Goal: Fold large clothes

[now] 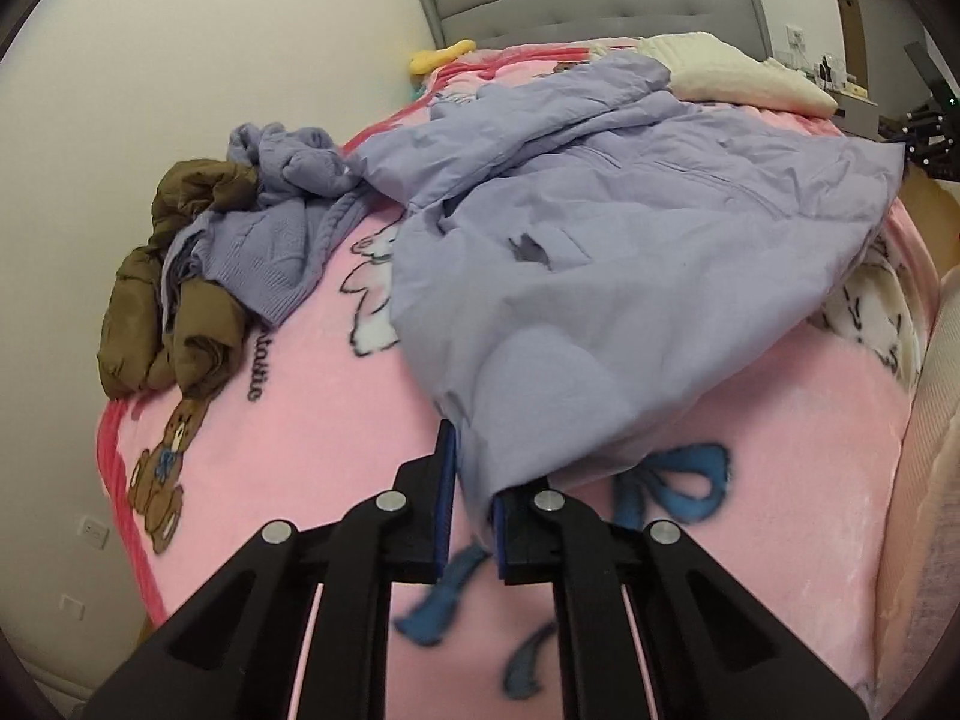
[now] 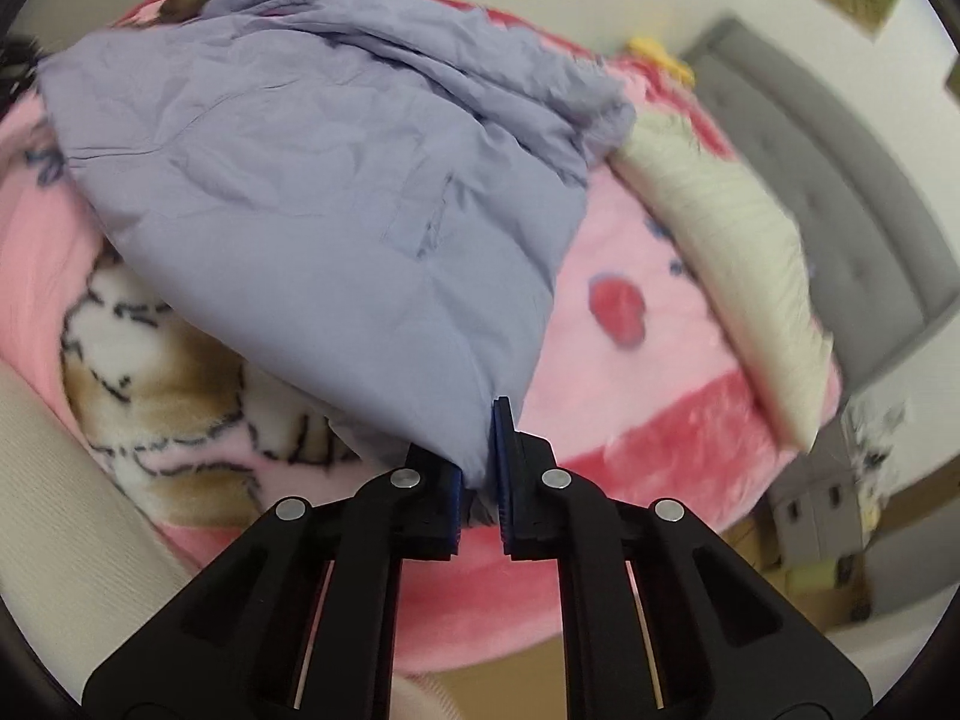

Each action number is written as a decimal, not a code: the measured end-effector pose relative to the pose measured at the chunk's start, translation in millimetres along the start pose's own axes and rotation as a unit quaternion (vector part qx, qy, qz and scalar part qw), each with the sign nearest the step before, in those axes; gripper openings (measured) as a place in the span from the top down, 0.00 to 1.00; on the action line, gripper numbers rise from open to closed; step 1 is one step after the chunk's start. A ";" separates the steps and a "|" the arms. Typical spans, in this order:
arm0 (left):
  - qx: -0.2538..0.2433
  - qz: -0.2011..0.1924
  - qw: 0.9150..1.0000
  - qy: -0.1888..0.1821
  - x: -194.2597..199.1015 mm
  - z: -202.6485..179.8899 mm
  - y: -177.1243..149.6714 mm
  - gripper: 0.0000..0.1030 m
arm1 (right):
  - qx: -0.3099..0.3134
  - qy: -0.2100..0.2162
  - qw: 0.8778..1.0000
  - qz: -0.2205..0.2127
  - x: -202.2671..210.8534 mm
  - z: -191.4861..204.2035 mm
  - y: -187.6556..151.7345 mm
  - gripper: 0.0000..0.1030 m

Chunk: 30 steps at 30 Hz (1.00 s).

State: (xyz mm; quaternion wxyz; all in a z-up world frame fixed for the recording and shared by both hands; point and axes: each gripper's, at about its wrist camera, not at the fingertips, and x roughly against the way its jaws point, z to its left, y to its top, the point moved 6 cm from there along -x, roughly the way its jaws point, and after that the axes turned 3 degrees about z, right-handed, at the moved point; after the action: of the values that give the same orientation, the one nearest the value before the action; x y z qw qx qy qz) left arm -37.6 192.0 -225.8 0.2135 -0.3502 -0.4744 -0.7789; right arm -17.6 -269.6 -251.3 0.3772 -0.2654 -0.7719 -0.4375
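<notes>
The bed (image 1: 336,420), covered by a pink blanket, carries the lilac jacket (image 1: 630,252), which is spread across its middle and reaches away from both tongs toward the headboard (image 1: 594,6). Its near hem is lifted at two corners, so the long axis runs forward from the tongs and the hem is stretched between them. A brown coat (image 1: 174,300) and a knit (image 1: 282,228) are heaped well apart at the left edge. The left tongs (image 1: 471,504) are clenched on one hem corner; the right tongs (image 2: 480,468) are clenched on the other. Neither hand is judged nearer; a forward fold would need both carried together.
</notes>
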 end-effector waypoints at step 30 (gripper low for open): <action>-0.001 -0.019 1.000 0.003 30.3 -9.2 8.0 0.21 | -0.056 0.138 0.987 -0.059 19.5 26.5 4.9 0.49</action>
State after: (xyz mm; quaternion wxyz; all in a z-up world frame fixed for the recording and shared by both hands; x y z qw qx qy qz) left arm -55.6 180.2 -201.2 0.1993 -0.3388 -0.4797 -0.7844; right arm -34.4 -242.6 -241.9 0.4384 -0.1773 -0.7011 -0.5337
